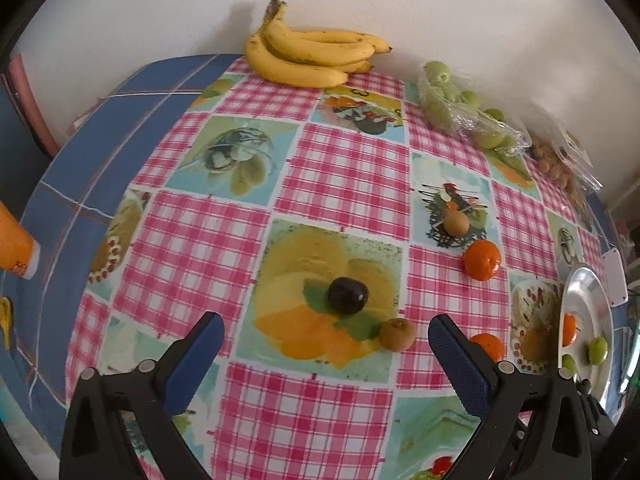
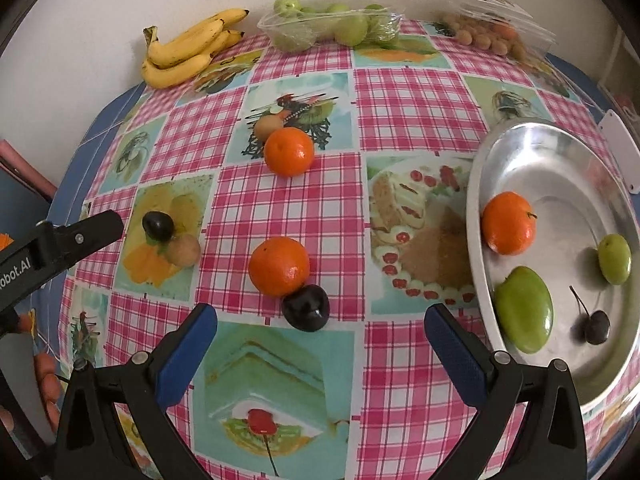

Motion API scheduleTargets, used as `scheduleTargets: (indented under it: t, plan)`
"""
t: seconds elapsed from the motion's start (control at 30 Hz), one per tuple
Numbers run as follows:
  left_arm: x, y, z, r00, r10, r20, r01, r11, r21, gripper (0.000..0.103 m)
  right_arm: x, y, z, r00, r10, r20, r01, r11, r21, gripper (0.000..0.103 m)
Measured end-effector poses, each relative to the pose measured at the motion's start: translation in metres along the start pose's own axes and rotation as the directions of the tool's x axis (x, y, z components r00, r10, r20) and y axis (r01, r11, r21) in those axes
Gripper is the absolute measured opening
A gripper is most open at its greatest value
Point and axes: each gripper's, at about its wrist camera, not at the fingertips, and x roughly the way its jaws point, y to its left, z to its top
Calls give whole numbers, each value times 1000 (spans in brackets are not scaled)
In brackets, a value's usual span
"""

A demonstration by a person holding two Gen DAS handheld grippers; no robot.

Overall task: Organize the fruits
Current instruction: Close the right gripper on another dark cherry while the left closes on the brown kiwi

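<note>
In the left wrist view my left gripper (image 1: 326,330) is open, just short of a dark plum (image 1: 348,295) with a kiwi (image 1: 397,334) to its right. An orange (image 1: 486,346) is half hidden behind the right finger. In the right wrist view my right gripper (image 2: 321,318) is open, and a second dark plum (image 2: 306,307) lies at its fingertips, touching an orange (image 2: 279,266). The metal bowl (image 2: 476,200) to the right holds an orange (image 2: 508,222), a green mango (image 2: 524,314), a small green fruit (image 2: 614,258) and a cherry (image 2: 598,326).
Bananas (image 2: 188,52), a plastic tray of green fruit (image 2: 332,28) and a pack of small brown fruit (image 2: 488,36) line the back wall. Another orange (image 2: 289,151) and a brown fruit (image 2: 267,126) lie mid-table. An orange cup (image 1: 16,248) stands at the far left.
</note>
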Motion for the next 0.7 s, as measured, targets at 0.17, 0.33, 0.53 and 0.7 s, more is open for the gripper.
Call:
scheduleTargets:
  t: [0.17, 0.33, 0.53, 0.7]
  plan:
    - [7, -10, -2, 999, -34, 0, 34, 999, 24, 103, 8, 5, 2, 999, 29, -21, -29, 999, -15, 103]
    - [14, -11, -5, 997, -79, -11, 79, 997, -10, 103, 15, 9, 0, 999, 15, -42, -17, 999, -36, 103]
    - [27, -15, -9, 995, -80, -57, 80, 997, 0, 92, 21, 2, 0, 999, 11, -49, -11, 1000, -4, 91]
    - [32, -26, -11, 993, -89, -76, 92, 995, 30, 76, 19, -2, 1, 999, 6, -39, -6, 1000, -9, 64]
